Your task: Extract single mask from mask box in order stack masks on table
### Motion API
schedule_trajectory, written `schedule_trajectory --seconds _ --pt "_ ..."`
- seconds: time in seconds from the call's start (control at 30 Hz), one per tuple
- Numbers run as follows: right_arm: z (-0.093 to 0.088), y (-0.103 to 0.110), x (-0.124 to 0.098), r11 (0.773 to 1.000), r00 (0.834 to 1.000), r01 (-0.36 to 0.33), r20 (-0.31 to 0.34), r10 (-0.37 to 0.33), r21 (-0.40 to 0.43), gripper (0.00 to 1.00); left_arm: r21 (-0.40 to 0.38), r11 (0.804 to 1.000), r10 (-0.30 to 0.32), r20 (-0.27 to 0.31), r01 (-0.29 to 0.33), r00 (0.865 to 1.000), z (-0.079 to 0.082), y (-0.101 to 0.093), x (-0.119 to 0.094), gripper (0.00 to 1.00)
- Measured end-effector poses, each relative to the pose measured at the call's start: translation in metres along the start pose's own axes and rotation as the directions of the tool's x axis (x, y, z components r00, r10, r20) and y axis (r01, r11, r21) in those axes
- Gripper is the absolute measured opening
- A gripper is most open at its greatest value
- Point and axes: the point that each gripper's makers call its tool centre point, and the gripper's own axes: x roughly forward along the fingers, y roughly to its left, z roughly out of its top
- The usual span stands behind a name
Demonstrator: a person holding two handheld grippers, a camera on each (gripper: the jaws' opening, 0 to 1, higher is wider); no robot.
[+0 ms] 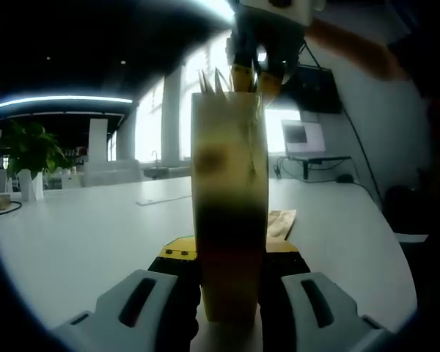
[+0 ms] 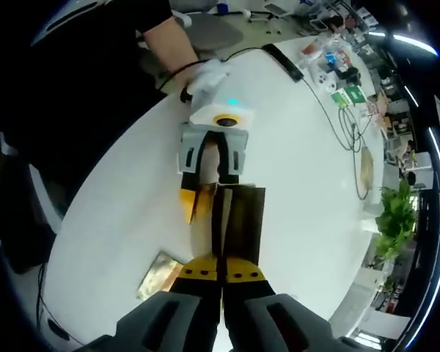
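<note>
Left hand-held gripper [image 1: 229, 293] clamps the mask box [image 1: 229, 213] upright on the counter [image 1: 81, 235], steadying it. Right hand-held gripper [image 2: 221, 275], directly above the box, jaws pinched narrow at its top opening, apparently on a mask; can't confirm.

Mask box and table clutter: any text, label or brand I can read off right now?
None legible.
Mask box: plain, no print that I can make out.
Packets at the far end of the table: print too small to read.
Monitor: too blurred to read.
</note>
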Motion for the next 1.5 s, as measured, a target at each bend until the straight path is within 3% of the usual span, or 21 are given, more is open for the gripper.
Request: schedule_trajectory --seconds 0.1,0.17,0.43,0.7,0.83,1.03,1.5 --pt "0.002 -0.004 -0.002 0.996 0.997 0.080 -0.020 -0.081 -0.036 0.00 0.001 1.000 0.000 -0.001 0.000 1.000 0.000 -0.001 0.000 0.20" --pt "0.003 0.001 -0.002 0.995 0.995 0.092 -0.022 -0.093 -0.034 0.00 0.001 1.000 0.000 -0.001 0.000 1.000 -0.001 0.001 0.000 0.20" --pt "0.000 -0.004 -0.018 0.979 0.979 0.201 0.012 -0.201 0.028 0.00 0.002 1.000 0.000 -0.002 0.000 1.000 -0.001 0.001 0.000 0.20" --pt "0.000 -0.007 -0.022 0.914 0.920 0.387 0.010 -0.391 0.123 0.00 0.004 1.000 0.001 -0.002 -0.001 1.000 -0.001 0.000 0.000 0.20" --pt "0.000 -0.004 -0.024 0.886 0.892 0.448 -0.002 -0.451 0.120 0.00 0.004 1.000 0.000 -0.003 0.000 1.000 -0.001 0.001 0.000 0.20" --pt "-0.002 -0.002 -0.029 0.839 0.854 0.508 0.017 -0.521 0.197 0.00 0.004 1.000 0.001 -0.003 -0.001 1.000 -0.001 0.001 0.000 0.20" --pt "-0.002 -0.010 -0.045 0.790 0.807 0.576 0.006 -0.590 0.208 0.00 0.005 1.000 0.002 -0.004 -0.002 1.000 -0.002 0.002 0.000 0.20"
